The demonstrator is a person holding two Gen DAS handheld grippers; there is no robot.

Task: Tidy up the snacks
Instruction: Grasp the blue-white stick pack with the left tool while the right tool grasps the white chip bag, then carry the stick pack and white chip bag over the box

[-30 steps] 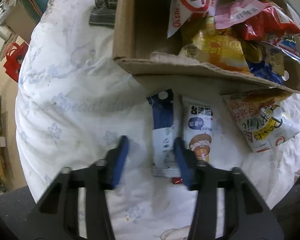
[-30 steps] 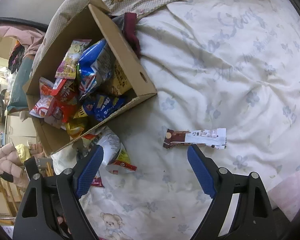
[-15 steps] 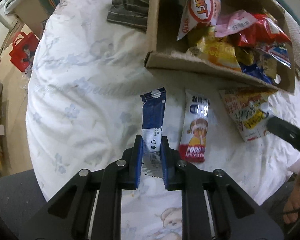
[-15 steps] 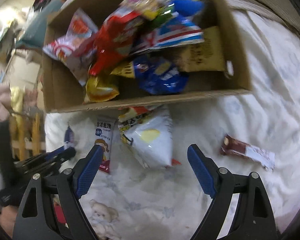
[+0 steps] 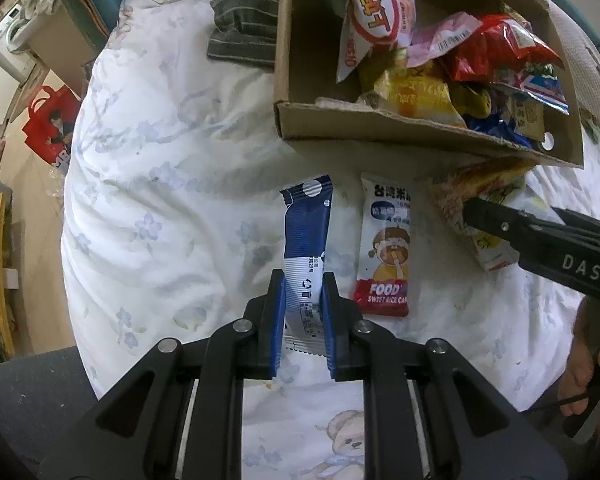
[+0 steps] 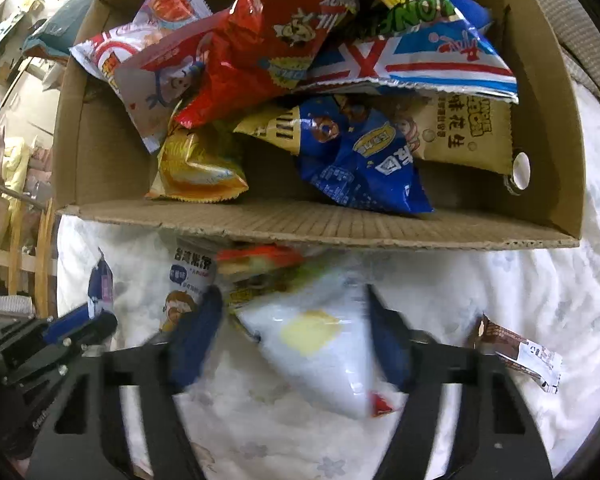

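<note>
My left gripper [image 5: 303, 308] is shut on the lower end of a blue-and-white snack packet [image 5: 306, 232], which is raised a little off the white floral bedsheet [image 5: 160, 200]. Beside it lies a rice cake packet [image 5: 386, 248]. In the right wrist view my right gripper [image 6: 296, 336] points down over a white chip bag [image 6: 312, 344]. Its jaws are closing with the bag between them, and the fingers are blurred. A cardboard box [image 6: 340, 228] full of snack bags stands just beyond. One right gripper finger [image 5: 500, 224] shows at the right of the left wrist view.
A brown chocolate bar [image 6: 516, 348] lies on the sheet to the right of the chip bag. A striped cloth [image 5: 244, 36] lies left of the box. The bed edge drops off at left, with a red bag [image 5: 48, 124] on the floor. A person's hand [image 5: 588, 360] holds the right gripper.
My left gripper has shut on the blue packet and lifted it slightly. My right gripper has swung from the chocolate bar to the white chip bag, rolled, and its jaws have narrowed.
</note>
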